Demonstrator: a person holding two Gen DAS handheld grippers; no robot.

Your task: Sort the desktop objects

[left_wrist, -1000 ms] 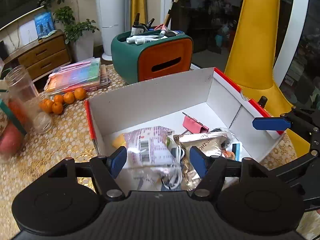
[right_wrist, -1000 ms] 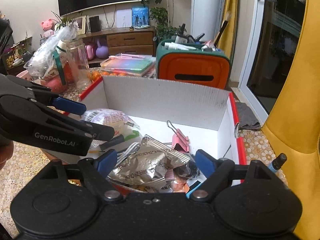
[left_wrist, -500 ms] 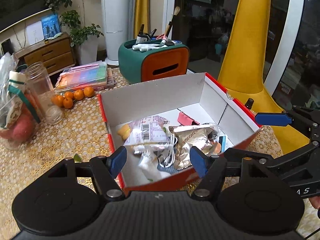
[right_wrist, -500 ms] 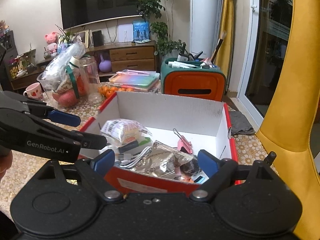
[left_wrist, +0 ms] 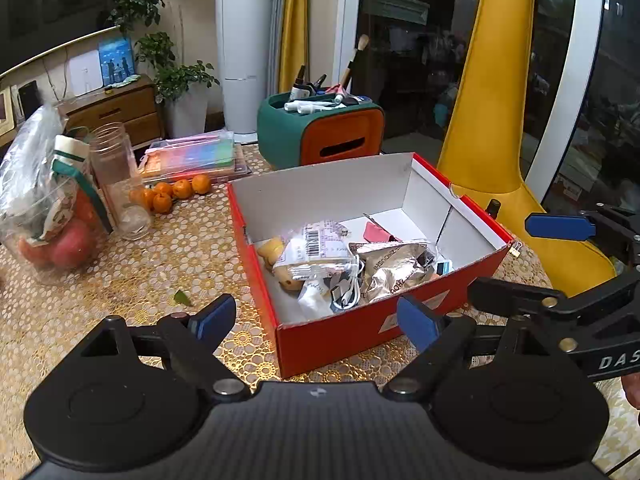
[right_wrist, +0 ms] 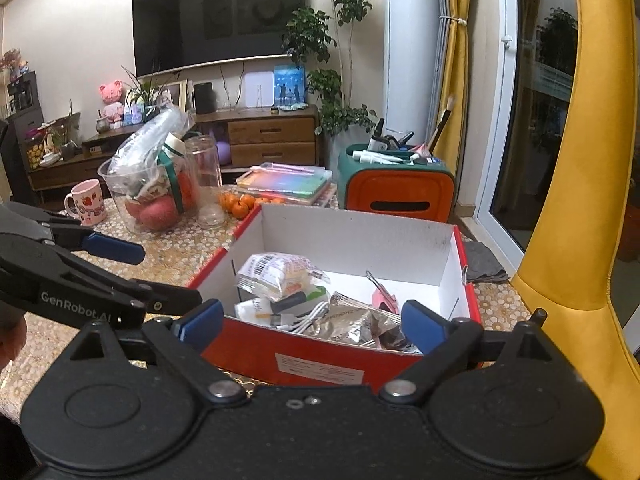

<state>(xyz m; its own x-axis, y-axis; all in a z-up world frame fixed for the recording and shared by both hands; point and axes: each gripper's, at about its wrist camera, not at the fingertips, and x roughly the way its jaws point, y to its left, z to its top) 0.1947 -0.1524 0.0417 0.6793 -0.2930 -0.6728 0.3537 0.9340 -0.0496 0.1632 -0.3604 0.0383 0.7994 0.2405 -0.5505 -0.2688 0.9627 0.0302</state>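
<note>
A red shoebox (left_wrist: 344, 332) with a white inside stands on the gold-patterned table; it also shows in the right wrist view (right_wrist: 320, 364). It holds a clear snack bag (left_wrist: 316, 248), a silver foil packet (left_wrist: 392, 268), a pink binder clip (left_wrist: 376, 234) and white cables. My left gripper (left_wrist: 316, 322) is open and empty, in front of the box's near corner. My right gripper (right_wrist: 314, 326) is open and empty, in front of the box's near wall. Each gripper shows at the side of the other's view.
A green and orange organiser (left_wrist: 320, 132) with pens stands behind the box. Mandarins (left_wrist: 172, 194), a stack of colourful folders (left_wrist: 192, 156), a glass jar (left_wrist: 114, 168) and a plastic bag of fruit (left_wrist: 44, 208) sit at the left. A yellow chair (right_wrist: 580, 240) is at the right.
Both grippers have drawn back and up from over the box's contents to in front of it. Both stayed open and empty. The box's contents have not moved.
</note>
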